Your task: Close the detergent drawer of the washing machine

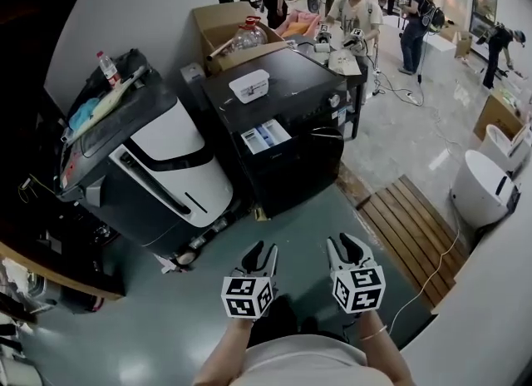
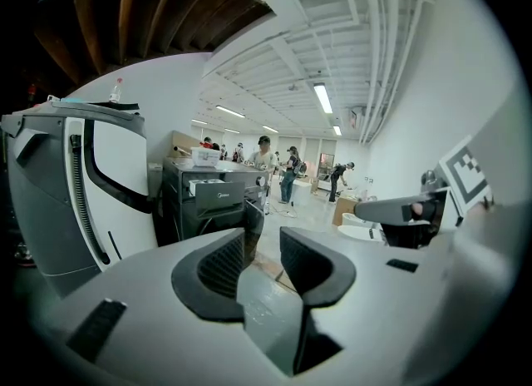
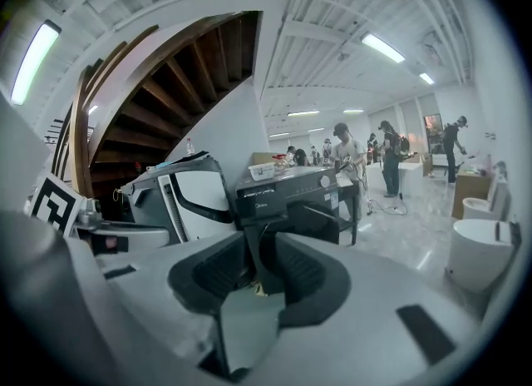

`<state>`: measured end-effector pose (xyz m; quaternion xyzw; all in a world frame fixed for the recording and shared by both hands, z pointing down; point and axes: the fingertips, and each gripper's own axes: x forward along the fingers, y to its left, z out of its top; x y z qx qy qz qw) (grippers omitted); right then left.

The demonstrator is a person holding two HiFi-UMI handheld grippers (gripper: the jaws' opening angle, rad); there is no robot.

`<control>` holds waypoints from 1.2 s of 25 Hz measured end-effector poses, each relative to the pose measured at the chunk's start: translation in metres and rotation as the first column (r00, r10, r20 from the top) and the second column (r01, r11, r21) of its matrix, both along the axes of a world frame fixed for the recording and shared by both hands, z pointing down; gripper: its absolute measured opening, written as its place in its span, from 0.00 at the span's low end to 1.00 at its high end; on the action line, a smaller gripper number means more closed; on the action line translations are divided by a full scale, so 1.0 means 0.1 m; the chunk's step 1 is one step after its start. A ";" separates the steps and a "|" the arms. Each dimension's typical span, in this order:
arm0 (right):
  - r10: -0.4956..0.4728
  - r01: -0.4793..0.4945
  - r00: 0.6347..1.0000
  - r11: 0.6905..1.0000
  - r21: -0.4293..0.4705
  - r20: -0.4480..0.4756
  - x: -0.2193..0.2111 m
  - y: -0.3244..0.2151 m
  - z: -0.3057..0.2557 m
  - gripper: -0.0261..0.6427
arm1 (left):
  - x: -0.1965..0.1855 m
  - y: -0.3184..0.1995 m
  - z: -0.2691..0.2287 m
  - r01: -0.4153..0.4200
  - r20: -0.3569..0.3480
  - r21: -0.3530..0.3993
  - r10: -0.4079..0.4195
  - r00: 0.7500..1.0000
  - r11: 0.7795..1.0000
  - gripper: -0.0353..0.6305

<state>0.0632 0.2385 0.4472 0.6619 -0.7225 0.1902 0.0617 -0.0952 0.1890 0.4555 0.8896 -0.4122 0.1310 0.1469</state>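
The black washing machine stands ahead, and its detergent drawer is pulled out, showing white and blue compartments. My left gripper and right gripper hover side by side over the grey floor, well short of the machine. Both are open with nothing between their jaws. In the left gripper view the left gripper points at the drawer. In the right gripper view the right gripper frames the machine's front, whose round door seems to hang ajar.
A large grey and white appliance leans left of the washer. A white box lies on the washer's top. A slatted wooden board and a cable lie on the floor at right, near white round units. People work behind.
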 end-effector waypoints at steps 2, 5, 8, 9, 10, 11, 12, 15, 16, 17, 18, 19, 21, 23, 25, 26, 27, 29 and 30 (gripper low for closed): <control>-0.001 0.001 1.000 1.000 0.001 0.010 0.00 0.00 0.01 0.19 | -0.01 -0.02 -0.01 0.009 -0.001 0.002 -0.009 1.000 1.000 0.23; -0.004 0.004 1.000 1.000 0.004 0.013 0.01 0.00 0.02 0.19 | -0.02 -0.06 -0.05 0.022 -0.002 0.015 -0.022 1.000 1.000 0.25; -0.002 0.002 1.000 1.000 0.007 0.005 0.02 -0.04 0.01 0.20 | -0.05 -0.13 -0.08 0.028 0.001 0.033 -0.028 1.000 0.999 0.26; -0.001 0.001 1.000 1.000 0.008 0.002 0.01 -0.06 0.01 0.20 | -0.07 -0.16 -0.08 0.031 0.001 0.035 -0.031 1.000 0.999 0.27; 0.001 -0.001 1.000 1.000 0.009 0.000 0.01 -0.08 0.00 0.20 | -0.10 -0.18 -0.07 0.036 0.002 0.036 -0.036 0.999 0.999 0.27; 0.001 -0.001 1.000 1.000 0.010 -0.002 0.01 -0.11 0.00 0.20 | -0.12 -0.20 -0.06 0.041 0.001 0.035 -0.041 0.999 0.999 0.28; 0.001 -0.001 1.000 1.000 0.010 -0.005 0.01 -0.14 -0.01 0.20 | -0.14 -0.23 -0.05 0.046 -0.001 0.034 -0.046 0.999 0.998 0.28; 0.004 -0.003 1.000 1.000 0.014 -0.016 0.02 -0.29 -0.03 0.20 | -0.16 -0.38 -0.02 0.058 -0.008 0.028 -0.058 0.998 0.998 0.30; 0.005 -0.005 1.000 1.000 0.013 -0.018 0.02 -0.35 -0.03 0.20 | -0.17 -0.44 -0.01 0.062 -0.010 0.025 -0.061 0.998 0.998 0.31; 0.005 -0.005 1.000 1.000 0.009 -0.018 0.02 -0.40 -0.02 0.20 | -0.18 -0.50 0.01 0.066 -0.011 0.021 -0.065 0.998 0.998 0.31; 0.003 -0.003 1.000 1.000 0.003 -0.020 0.02 -0.46 0.00 0.20 | -0.18 -0.56 0.03 0.069 -0.011 0.018 -0.069 0.998 0.997 0.32; 0.000 0.000 1.000 1.000 -0.002 -0.022 0.03 -0.52 0.02 0.20 | -0.17 -0.63 0.05 0.072 -0.009 0.018 -0.071 0.997 0.997 0.33; -0.005 0.005 1.000 1.000 -0.009 -0.028 0.04 -0.67 0.04 0.20 | -0.15 -0.81 0.06 0.075 -0.005 0.024 -0.075 0.997 0.997 0.34; -0.006 0.006 0.999 1.000 -0.016 -0.033 0.05 -0.84 0.07 0.20 | -0.14 -0.98 0.09 0.080 -0.002 0.022 -0.080 0.997 0.997 0.35; -0.004 0.003 0.999 1.000 -0.023 -0.043 0.08 -1.02 0.10 0.20 | -0.12 -1.16 0.13 0.085 -0.001 0.013 -0.085 0.996 0.996 0.36; -0.005 0.004 0.999 1.000 -0.026 -0.047 0.09 -1.12 0.11 0.20 | -0.11 -1.26 0.14 0.086 0.000 0.011 -0.086 0.996 0.996 0.36; -0.007 0.005 0.999 1.000 -0.028 -0.049 0.09 -1.22 0.11 0.20 | -0.10 -1.35 0.14 0.086 0.002 0.010 -0.086 0.996 0.996 0.36; -0.011 0.009 0.999 0.999 -0.030 -0.052 0.10 -1.43 0.11 0.20 | -0.08 -1.55 0.15 0.085 0.005 0.009 -0.085 0.996 0.996 0.36; -0.012 0.010 0.999 0.999 -0.031 -0.053 0.11 -1.53 0.11 0.20 | -0.07 -1.65 0.15 0.086 0.005 0.007 -0.086 0.996 0.996 0.36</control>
